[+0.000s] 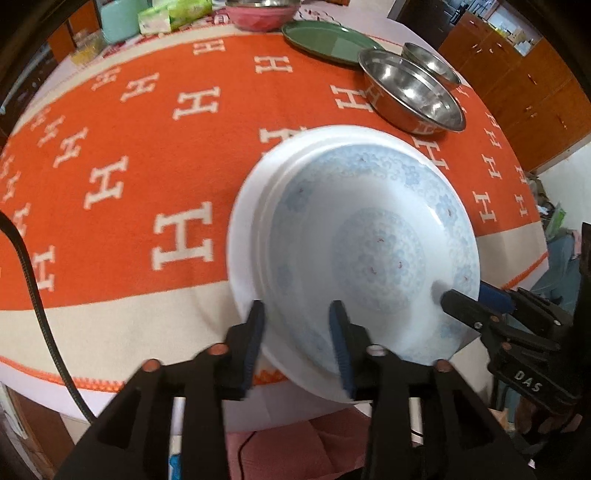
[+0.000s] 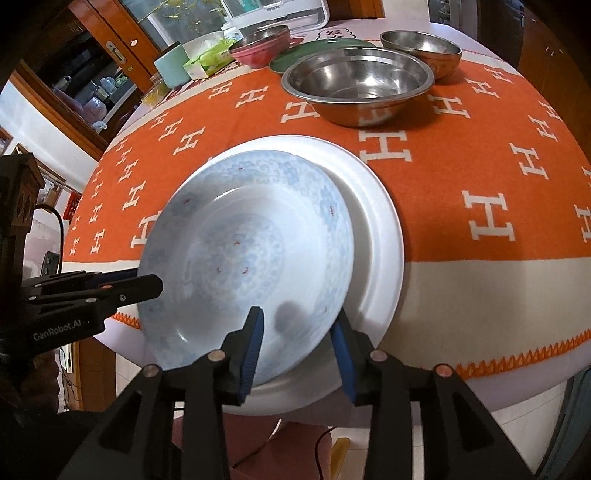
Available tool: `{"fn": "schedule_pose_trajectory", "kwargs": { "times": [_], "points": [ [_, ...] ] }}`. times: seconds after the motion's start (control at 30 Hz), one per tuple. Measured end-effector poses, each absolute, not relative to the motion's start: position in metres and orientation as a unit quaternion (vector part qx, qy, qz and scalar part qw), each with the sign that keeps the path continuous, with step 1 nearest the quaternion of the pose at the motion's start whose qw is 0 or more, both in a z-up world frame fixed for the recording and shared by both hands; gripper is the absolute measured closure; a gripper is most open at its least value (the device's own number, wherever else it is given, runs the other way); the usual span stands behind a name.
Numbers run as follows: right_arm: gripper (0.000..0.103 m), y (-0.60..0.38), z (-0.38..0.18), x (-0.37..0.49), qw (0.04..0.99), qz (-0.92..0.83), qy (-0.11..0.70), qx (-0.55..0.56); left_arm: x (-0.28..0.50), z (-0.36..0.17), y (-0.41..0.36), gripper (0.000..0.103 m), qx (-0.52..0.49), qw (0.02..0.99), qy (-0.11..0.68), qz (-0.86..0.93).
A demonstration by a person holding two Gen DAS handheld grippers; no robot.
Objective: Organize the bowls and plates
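A blue-patterned plate [image 1: 369, 240] lies tilted on a larger plain white plate [image 1: 251, 221] at the near edge of the table; both show in the right wrist view [image 2: 243, 251], [image 2: 380, 229]. My left gripper [image 1: 297, 325] is open, its fingers straddling the near rim of the plates. My right gripper [image 2: 297, 332] is open, its fingers astride the patterned plate's near rim. Each gripper shows in the other's view: the right one [image 1: 465, 301] and the left one [image 2: 144, 284] both reach the plate's rim.
A large steel bowl [image 2: 354, 81] and a smaller steel bowl [image 2: 421, 48] stand behind the plates. A green plate [image 1: 328, 40] and a pink bowl [image 1: 258, 14] are farther back, with a tissue pack [image 2: 207, 59] and mint canister [image 2: 171, 68]. An orange cloth [image 1: 147, 155] covers the table.
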State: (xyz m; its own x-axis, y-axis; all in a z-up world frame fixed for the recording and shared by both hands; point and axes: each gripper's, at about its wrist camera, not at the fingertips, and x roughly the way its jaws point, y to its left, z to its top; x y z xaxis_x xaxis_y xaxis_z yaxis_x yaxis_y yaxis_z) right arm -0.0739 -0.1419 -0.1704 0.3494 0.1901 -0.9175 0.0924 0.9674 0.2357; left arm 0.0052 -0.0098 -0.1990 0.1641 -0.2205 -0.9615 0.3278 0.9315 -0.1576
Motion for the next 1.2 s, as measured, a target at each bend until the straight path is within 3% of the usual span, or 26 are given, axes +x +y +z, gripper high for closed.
{"fn": "schedule_pose_trajectory", "kwargs": {
  "times": [0.07, 0.13, 0.2, 0.5, 0.63, 1.2],
  "points": [
    [0.057, -0.142, -0.167, -0.078, 0.814, 0.027, 0.565, 0.130, 0.002, -0.193, -0.007, 0.052, 0.049, 0.768, 0.612, -0.183],
    [0.042, -0.141, -0.160, -0.082, 0.821, 0.018, 0.555, 0.132, 0.002, -0.190, -0.003, 0.052, 0.049, 0.768, 0.611, -0.185],
    [0.038, -0.142, -0.155, -0.085, 0.826, 0.007, 0.547, 0.135, 0.001, -0.187, 0.002, 0.051, 0.045, 0.767, 0.610, -0.192],
    [0.038, -0.157, -0.149, -0.097, 0.824, -0.052, 0.535, 0.179, 0.010, -0.168, 0.005, 0.040, 0.052, 0.773, 0.589, -0.229],
    [0.038, -0.164, -0.143, -0.099, 0.823, -0.082, 0.523, 0.206, 0.026, -0.155, 0.000, 0.029, 0.065, 0.783, 0.570, -0.242],
    [0.032, -0.183, -0.110, -0.095, 0.839, -0.159, 0.466, 0.231, 0.086, -0.127, -0.032, 0.028, 0.020, 0.775, 0.564, -0.286]
  ]
}}
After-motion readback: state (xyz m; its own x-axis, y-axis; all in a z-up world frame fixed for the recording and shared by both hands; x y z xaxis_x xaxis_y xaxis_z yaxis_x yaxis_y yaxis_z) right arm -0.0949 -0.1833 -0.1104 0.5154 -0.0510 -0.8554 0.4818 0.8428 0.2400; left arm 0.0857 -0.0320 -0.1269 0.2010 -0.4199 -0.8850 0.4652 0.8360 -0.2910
